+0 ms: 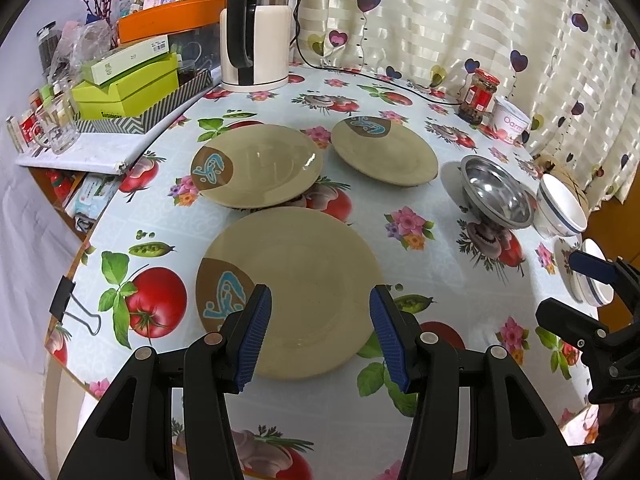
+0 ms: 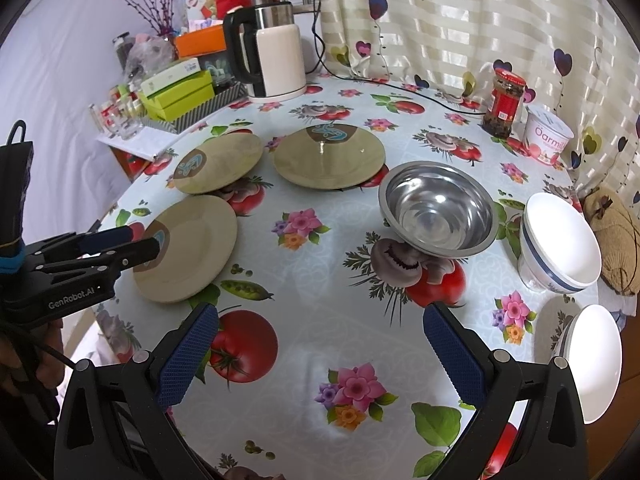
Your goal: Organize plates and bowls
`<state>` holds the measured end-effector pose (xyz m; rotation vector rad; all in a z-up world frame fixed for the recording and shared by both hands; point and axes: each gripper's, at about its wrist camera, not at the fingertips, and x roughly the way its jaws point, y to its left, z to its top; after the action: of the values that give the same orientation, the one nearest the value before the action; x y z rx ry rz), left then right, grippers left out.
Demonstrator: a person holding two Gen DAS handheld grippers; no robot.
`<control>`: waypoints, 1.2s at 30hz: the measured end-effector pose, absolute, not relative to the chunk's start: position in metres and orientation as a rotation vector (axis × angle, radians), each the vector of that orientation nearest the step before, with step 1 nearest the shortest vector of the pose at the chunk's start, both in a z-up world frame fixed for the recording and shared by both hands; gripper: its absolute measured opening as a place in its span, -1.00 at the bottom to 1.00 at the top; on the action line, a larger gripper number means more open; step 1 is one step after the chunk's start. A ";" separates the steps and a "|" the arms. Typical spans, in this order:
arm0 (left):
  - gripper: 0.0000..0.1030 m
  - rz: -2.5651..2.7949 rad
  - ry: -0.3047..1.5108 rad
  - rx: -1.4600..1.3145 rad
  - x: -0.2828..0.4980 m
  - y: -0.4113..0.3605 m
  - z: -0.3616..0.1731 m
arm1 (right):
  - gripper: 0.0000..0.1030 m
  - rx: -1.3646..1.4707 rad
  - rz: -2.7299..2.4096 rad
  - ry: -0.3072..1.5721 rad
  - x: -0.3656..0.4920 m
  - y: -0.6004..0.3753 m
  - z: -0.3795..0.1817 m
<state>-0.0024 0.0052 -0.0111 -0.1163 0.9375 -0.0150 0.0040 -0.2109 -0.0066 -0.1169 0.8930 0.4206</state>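
Three tan plates lie flat and apart on the flowered tabletop (image 1: pixel 440 264): the nearest plate (image 1: pixel 292 292) under the left tool (image 1: pixel 320 334), whose jaws gape wide and hold nothing, with a second plate (image 1: pixel 260 166) and a third plate (image 1: pixel 386 152) beyond it. Further right stand a steel bowl (image 2: pixel 438 208), a blue-rimmed white bowl (image 2: pixel 560 240) and a tilted white dish (image 2: pixel 596 364) by the edge; the right tool (image 2: pixel 320 354) hovers over bare cloth, jaws spread wide and empty
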 end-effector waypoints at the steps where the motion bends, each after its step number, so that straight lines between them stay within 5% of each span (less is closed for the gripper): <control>1: 0.02 -0.014 0.937 -0.116 -0.002 0.005 -0.011 | 1.00 -0.117 0.420 0.894 0.004 -0.211 -0.007; 36: 0.02 -0.016 0.939 -0.110 0.004 0.007 -0.014 | 1.00 -0.122 0.426 0.910 0.009 -0.203 -0.015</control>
<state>0.0035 0.0071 -0.0143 -0.1100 0.9392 -0.0164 0.0085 -0.2034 -0.0151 -0.1219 0.9099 0.4261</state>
